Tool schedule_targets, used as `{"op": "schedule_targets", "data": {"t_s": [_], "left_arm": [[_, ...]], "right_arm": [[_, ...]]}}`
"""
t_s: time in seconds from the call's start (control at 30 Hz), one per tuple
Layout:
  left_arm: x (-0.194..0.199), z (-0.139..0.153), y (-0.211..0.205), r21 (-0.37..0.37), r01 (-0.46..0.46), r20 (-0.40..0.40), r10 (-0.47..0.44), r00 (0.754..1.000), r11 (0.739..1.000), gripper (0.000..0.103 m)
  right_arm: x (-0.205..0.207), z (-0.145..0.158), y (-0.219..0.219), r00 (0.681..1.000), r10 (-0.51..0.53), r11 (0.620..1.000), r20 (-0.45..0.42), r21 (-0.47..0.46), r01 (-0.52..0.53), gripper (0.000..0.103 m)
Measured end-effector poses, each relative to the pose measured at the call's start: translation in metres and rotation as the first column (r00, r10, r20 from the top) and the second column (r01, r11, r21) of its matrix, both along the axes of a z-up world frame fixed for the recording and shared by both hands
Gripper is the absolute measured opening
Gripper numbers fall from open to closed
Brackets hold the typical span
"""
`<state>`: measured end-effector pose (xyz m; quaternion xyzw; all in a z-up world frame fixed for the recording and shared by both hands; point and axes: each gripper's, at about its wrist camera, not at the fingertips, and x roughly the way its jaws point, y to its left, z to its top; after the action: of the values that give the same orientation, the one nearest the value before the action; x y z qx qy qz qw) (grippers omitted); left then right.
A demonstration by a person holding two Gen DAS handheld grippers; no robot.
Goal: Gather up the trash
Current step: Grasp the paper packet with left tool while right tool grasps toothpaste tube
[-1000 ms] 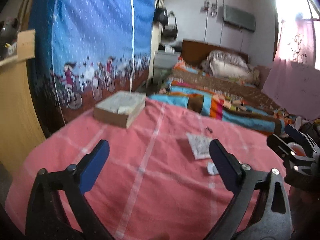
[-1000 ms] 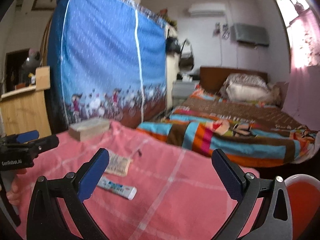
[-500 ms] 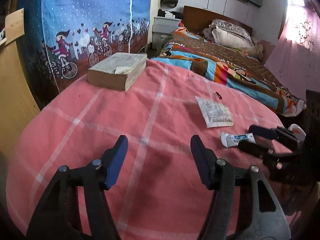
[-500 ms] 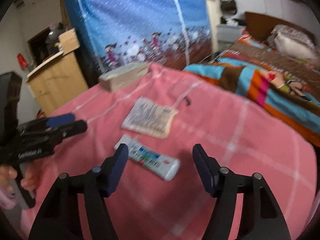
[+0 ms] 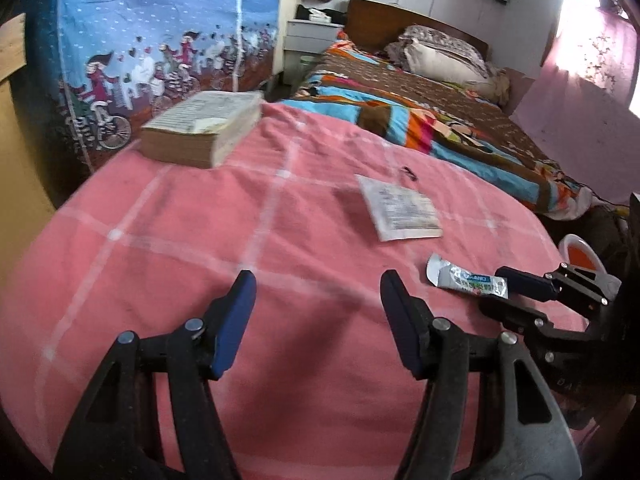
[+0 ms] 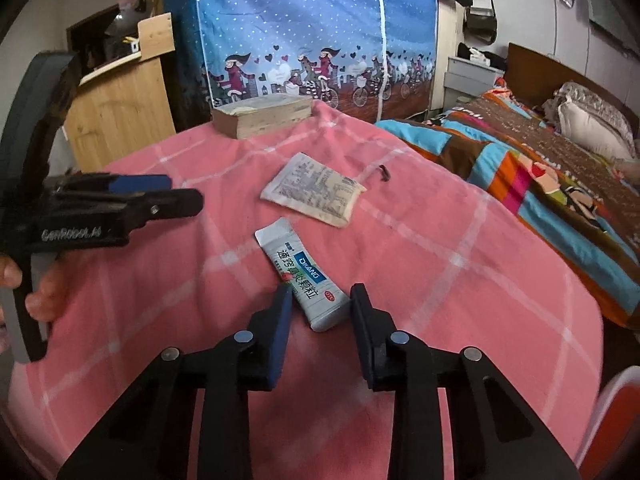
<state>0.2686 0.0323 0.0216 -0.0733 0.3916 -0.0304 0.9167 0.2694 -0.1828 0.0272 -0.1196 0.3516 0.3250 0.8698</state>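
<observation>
- The right gripper [image 6: 320, 312] is hovering low over the table [image 6: 460, 248], which is wearing a pink checked cloth; its jaws are standing partly open on either side of the near end of a white sachet [image 6: 302, 274], apparently not yet pinching it
- Whether the blue pads [image 6: 280, 320] are touching the sachet is hard to tell; a narrow gap is showing on each side, so nothing is looking gripped
- The left gripper [image 5: 318, 312] is hanging wide open and holding nothing, well to the left of the sachet [image 5: 466, 280] in its own view, over bare cloth
- A second piece of trash, a flat printed packet [image 6: 314, 188], is lying just beyond the sachet, apart from it, with a small dark scrap [image 6: 383, 172] near its far corner
- A thick book [image 6: 262, 114] is sitting at the far edge of the table and does not look like trash
- A red bin with a white rim [image 5: 582, 258] is showing past the right-hand edge of the table, likely where the trash is going
- As a judgement, the task is sitting at its very start: no item is looking collected, the first pick is being lined up, and the sachet, the packet and perhaps the scrap are all remaining
</observation>
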Motion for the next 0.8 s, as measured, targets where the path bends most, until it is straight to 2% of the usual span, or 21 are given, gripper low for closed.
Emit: {"op": "schedule_targets", "data": {"t_s": [0.17, 0.27, 0.33, 0.4, 0.67, 0.77, 0.8], "left_arm": [[0.013, -0.003, -0.021, -0.003, 0.043, -0.017, -0.043, 0.999, 0.999, 0.069], [0.024, -0.004, -0.039, 0.04, 0.069, -0.027, -0.068, 0.997, 0.997, 0.072], [0.034, -0.003, -0.051, 0.066, 0.084, -0.031, -0.082, 0.996, 0.994, 0.075], [0.044, -0.005, -0.059, 0.073, 0.09, -0.044, -0.087, 0.995, 0.993, 0.078], [0.072, -0.01, -0.075, 0.128, 0.037, -0.089, -0.025, 0.996, 0.991, 0.081], [0.074, -0.011, -0.073, 0.133, 0.015, -0.092, -0.003, 0.996, 0.991, 0.078], [0.075, -0.011, -0.072, 0.133, 0.01, -0.089, 0.002, 0.996, 0.991, 0.073]], "right_arm": [[0.003, 0.002, -0.033, 0.991, -0.125, 0.991, 0.042, -0.045, 0.126, 0.027], [0.013, 0.002, -0.055, 0.978, -0.208, 0.978, 0.029, -0.018, 0.209, 0.027], [0.019, -0.001, -0.067, 0.962, -0.271, 0.961, 0.043, -0.043, 0.273, 0.027], [0.026, -0.003, -0.079, 0.95, -0.312, 0.95, 0.02, -0.021, 0.312, 0.027], [0.032, -0.005, -0.091, 0.942, -0.337, 0.942, 0.0, 0.007, 0.337, 0.027], [0.032, -0.006, -0.091, 0.942, -0.336, 0.942, -0.003, 0.007, 0.336, 0.027], [0.032, -0.006, -0.091, 0.942, -0.336, 0.942, -0.003, 0.008, 0.336, 0.027]]}}
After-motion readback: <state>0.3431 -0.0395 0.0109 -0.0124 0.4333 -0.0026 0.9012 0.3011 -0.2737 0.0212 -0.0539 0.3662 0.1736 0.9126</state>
